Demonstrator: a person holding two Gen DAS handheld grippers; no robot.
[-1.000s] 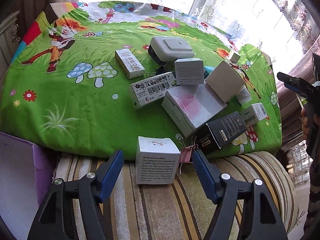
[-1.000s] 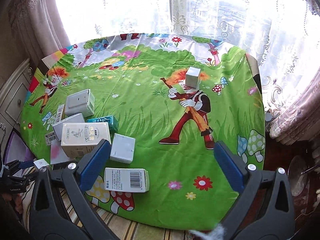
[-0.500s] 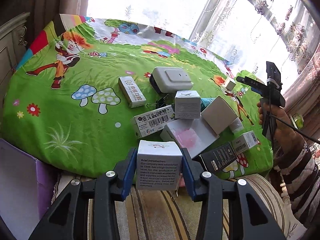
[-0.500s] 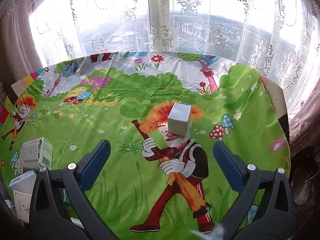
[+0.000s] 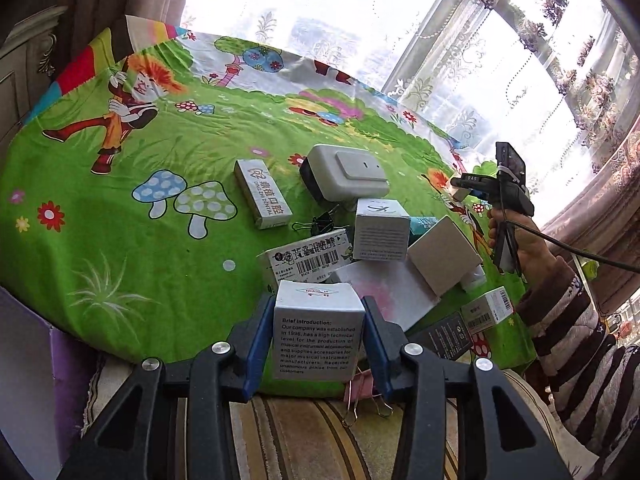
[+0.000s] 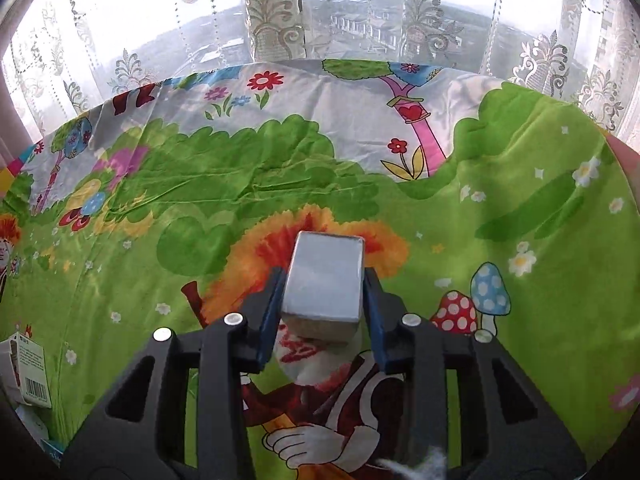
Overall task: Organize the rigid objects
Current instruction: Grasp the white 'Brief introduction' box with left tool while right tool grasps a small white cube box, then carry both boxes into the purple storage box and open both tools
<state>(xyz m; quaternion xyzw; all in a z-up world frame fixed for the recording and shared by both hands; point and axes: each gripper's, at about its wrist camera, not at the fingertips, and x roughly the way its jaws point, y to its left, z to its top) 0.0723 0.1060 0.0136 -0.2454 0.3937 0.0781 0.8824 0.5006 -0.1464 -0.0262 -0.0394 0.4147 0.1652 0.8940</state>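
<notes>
My left gripper point(image 5: 318, 334) is shut on a white cube box with printed text point(image 5: 318, 330), held at the near edge of the green cartoon cloth point(image 5: 120, 232). My right gripper point(image 6: 324, 300) is shut on a small grey box point(image 6: 325, 280) standing on the cloth point(image 6: 240, 184) over the orange-haired figure. The right gripper also shows in the left wrist view point(image 5: 460, 191), far right, held by a hand. A pile of boxes lies behind the held cube: a barcode box point(image 5: 308, 260), a white cube point(image 5: 382, 234), a grey switch box point(image 5: 346, 176).
A long white box point(image 5: 262, 194) lies left of the pile. Binder clips: black point(image 5: 320, 222), pink point(image 5: 362, 394). A black box point(image 5: 442, 338) and a small barcode box point(image 5: 486, 310) lie at the right edge. A purple box point(image 5: 24, 380) stands at lower left. A window with lace curtains point(image 6: 280, 20) is behind.
My left gripper closed on the white cube box and lifted it. My right gripper moved forward across the cloth and closed on the small grey box.
</notes>
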